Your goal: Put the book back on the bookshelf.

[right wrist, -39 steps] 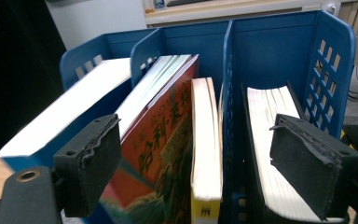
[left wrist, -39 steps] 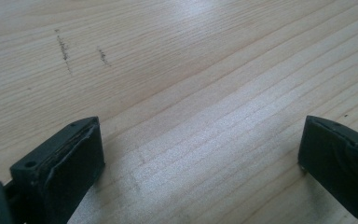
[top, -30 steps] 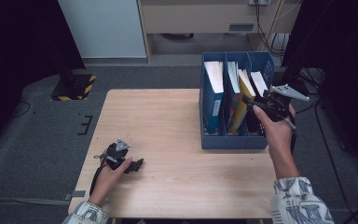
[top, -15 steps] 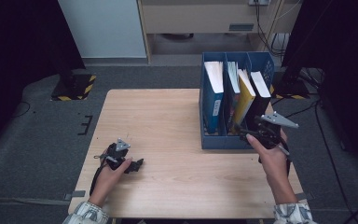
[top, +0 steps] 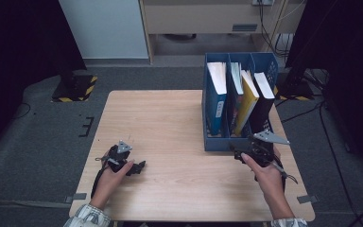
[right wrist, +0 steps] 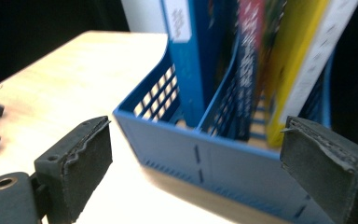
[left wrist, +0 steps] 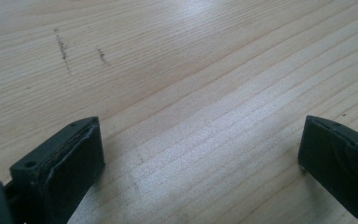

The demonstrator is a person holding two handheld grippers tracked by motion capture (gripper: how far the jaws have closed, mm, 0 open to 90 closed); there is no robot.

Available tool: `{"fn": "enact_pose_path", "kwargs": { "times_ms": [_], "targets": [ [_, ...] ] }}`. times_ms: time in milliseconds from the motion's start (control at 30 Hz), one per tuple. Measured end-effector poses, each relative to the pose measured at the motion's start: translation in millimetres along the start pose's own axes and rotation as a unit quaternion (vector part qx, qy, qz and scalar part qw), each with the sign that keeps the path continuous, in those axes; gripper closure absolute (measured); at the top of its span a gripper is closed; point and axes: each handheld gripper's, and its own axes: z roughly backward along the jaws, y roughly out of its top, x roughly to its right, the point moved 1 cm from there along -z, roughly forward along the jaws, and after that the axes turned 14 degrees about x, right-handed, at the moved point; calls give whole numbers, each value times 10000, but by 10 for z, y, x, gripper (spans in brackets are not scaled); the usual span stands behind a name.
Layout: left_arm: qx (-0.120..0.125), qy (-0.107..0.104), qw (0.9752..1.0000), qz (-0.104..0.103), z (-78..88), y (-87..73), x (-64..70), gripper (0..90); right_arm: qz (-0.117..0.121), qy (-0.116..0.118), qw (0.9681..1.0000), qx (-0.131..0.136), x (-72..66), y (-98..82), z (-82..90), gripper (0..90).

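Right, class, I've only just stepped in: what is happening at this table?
A person sits at a wooden table with a tool in each hand. The right tool is open and empty, held low in front of a blue file rack that holds several books, among them a yellow book and a black book. The left tool, also open and empty, rests on bare wood.

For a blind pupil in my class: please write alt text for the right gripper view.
Two open black jaws frame the near corner of a blue file rack on a pale wooden table. In it stand a blue book and a yellow book.
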Motion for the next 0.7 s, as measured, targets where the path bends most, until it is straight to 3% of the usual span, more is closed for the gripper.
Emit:
{"fn": "enact_pose_path", "kwargs": {
  "times_ms": [367,500,700],
  "targets": [
    [0,-3,10000,-4,0,0,1,0,26,87,9992,-390,-107,-252,-16,83],
    [0,-7,10000,-5,0,0,2,0,86,178,9973,-702,-195,-341,-71,74],
    [-3,-10,10000,-6,1,-1,3,0,214,345,9953,-883,-323,-415,-133,74]
  ]
}}
